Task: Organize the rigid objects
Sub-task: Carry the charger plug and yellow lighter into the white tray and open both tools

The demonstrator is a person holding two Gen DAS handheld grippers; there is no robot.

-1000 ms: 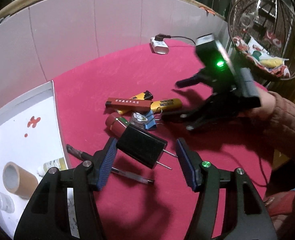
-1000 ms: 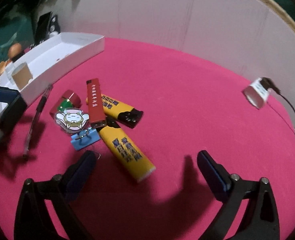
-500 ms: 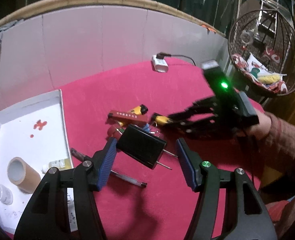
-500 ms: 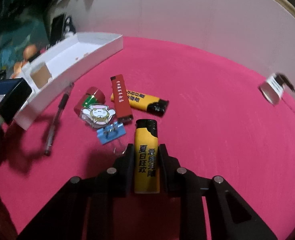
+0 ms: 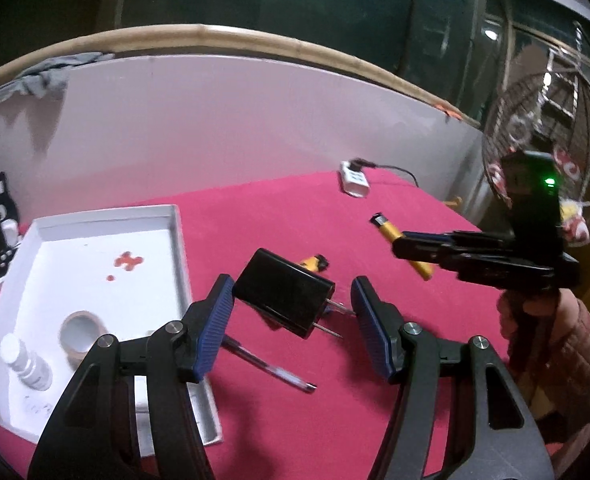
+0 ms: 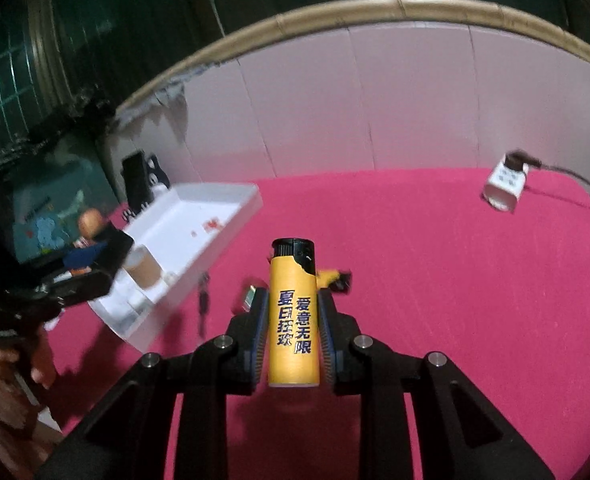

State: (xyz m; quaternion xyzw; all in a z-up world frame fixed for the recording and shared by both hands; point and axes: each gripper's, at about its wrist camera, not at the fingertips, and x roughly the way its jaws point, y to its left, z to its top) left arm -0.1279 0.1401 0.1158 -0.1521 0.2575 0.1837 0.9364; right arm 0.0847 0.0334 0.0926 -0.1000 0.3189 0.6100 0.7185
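Right gripper (image 6: 293, 320): jaws clamped on one yellow lighter (image 6: 293, 312), held clear above the red tablecloth (image 6: 435, 280). Left gripper (image 5: 287, 312): one black plug adapter (image 5: 283, 298) between its blue pads; far pad contact is not visible, so grip undetermined. A second yellow lighter (image 5: 314, 263) lies on the cloth behind the adapter. One pen (image 5: 271, 368) lies beside the white tray (image 5: 177, 240), which holds one tape roll (image 5: 81, 330) and one white bottle (image 5: 27, 364).

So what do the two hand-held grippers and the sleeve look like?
Each hand-held gripper, left and right, has black angular arms, silver pivot bolts and blue ribbed pads. The right one carries a black box with a green light. The sleeve is quilted, brownish-pink.
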